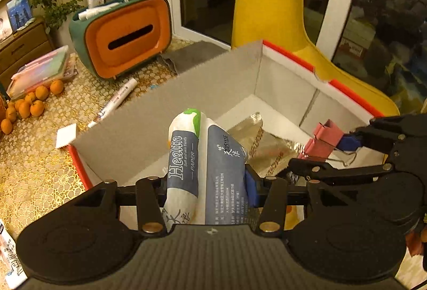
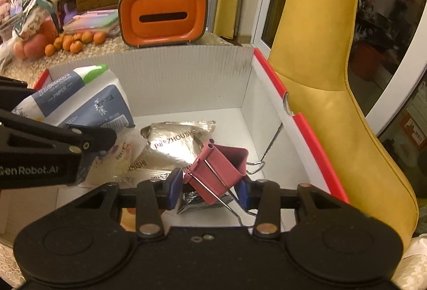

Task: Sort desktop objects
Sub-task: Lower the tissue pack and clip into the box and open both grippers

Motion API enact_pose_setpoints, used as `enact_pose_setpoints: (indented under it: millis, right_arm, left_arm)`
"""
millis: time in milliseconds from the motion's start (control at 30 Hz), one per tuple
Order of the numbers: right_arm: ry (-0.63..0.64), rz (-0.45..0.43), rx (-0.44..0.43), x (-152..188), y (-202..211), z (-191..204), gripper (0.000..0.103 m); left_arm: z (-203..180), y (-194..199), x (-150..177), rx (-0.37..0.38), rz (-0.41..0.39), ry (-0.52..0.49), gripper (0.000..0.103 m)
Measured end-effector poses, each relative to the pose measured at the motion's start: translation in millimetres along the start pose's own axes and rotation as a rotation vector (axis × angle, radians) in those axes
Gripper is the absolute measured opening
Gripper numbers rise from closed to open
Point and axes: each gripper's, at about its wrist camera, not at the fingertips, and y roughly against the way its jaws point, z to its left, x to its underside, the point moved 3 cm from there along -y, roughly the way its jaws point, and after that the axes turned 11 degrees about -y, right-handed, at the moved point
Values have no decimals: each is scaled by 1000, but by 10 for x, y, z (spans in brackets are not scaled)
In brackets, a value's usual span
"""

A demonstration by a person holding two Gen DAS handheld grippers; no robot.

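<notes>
My left gripper point(image 1: 205, 188) is shut on a blue-and-white tissue pack point(image 1: 210, 164) and holds it over the open white box with red rim point(image 1: 293, 87). The pack also shows in the right wrist view point(image 2: 80, 100), at the left over the box point(image 2: 267, 103). My right gripper point(image 2: 208, 189) is shut on a pink binder clip point(image 2: 218, 169) and holds it above the box floor. The clip also shows in the left wrist view point(image 1: 324, 139), at the right. Silver foil packets point(image 2: 173, 145) lie on the box floor under both grippers.
An orange-and-green tissue box holder point(image 1: 125, 33) stands behind the box on the yellow lace tablecloth point(image 1: 34, 177). A white marker point(image 1: 114, 103), a white square eraser point(image 1: 66, 135), oranges point(image 1: 32, 105) and pastel folders point(image 1: 42, 71) lie left. A yellow chair point(image 2: 325, 76) stands right.
</notes>
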Motion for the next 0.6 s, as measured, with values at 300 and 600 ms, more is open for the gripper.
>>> enact_pose_setpoints:
  millis: [300,600]
  right_arm:
    - [29,0,16,47,-30,-3,42]
    - [36,-33,22,51,59,-12,57]
  left_arm:
    - [-24,-109,101,9,39,-23,49]
    - [-87,-56,155,45,41,-41,56]
